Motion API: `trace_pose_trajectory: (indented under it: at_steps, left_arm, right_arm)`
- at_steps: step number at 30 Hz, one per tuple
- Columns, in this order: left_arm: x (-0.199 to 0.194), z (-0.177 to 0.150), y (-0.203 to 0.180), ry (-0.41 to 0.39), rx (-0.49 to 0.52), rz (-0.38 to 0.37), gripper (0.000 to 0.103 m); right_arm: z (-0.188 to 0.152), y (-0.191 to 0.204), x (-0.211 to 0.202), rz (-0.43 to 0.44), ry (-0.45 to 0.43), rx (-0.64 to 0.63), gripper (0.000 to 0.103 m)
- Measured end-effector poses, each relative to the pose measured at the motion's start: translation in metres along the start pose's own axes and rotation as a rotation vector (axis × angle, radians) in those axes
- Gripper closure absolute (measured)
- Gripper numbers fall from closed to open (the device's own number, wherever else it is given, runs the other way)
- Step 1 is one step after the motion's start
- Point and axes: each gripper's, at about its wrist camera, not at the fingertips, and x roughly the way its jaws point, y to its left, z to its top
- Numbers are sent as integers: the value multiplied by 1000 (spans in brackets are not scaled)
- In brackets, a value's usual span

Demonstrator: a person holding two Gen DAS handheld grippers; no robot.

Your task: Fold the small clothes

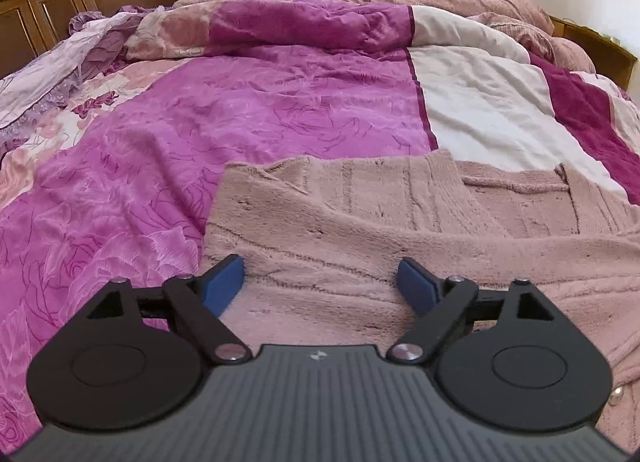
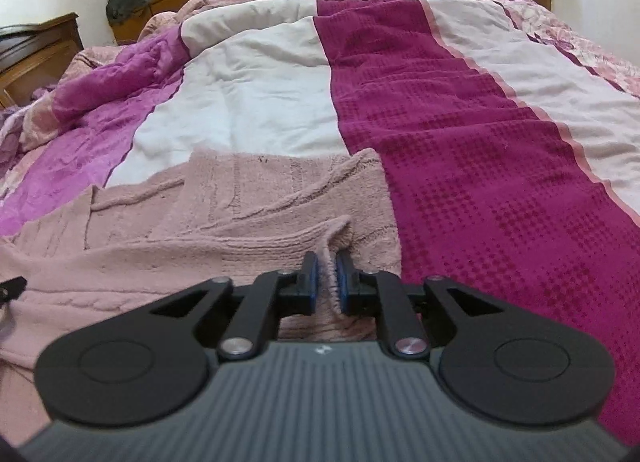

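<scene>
A dusty-pink knit cardigan (image 1: 360, 221) lies flat on the bed's magenta-and-white quilt (image 2: 460, 133). The right hand-held gripper (image 2: 326, 282), tilted downward, pinches a raised fold of the cardigan's edge. The left hand-held gripper (image 1: 320, 282) angles down over the knit, jaws wide, gripping nothing.

A dusty-pink cable-knit cardigan (image 1: 360, 221) fills the lower centre. The bedspread (image 1: 280, 101) behind runs magenta with a darker rose outline print, then a cream band and, at right, deep-maroon checked weave. The gripper pads (image 1: 224, 282) at the bottom are blue on black arms.
</scene>
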Motion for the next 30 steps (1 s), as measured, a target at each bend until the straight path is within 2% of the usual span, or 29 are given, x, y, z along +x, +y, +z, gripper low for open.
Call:
trace_pose_trajectory:
  at_steps: [4,6,15,18,22,30]
  left_arm:
    - [-10,7,4,30,-27,-12,14]
    - [-21,10,8,38,-44,-36,14]
    - [-84,9,20,30,-11,-57,14]
    - [-109,7,21,21,15,-55,14]
    - [-144,-1,21,9,50,-53,14]
    - [-199,-17,19,29,136,-81,14]
  right_arm:
    - [4,-6,-15,42,23,73,73]
    - [5,-8,-23,73,25,86,69]
    - [17,-1,-86,131,-23,45,67]
    - [16,6,-111,167,-58,16,44]
    - [9,21,-136,221,-66,-42,43]
    - [-19,45,-174,294,-1,-109,43]
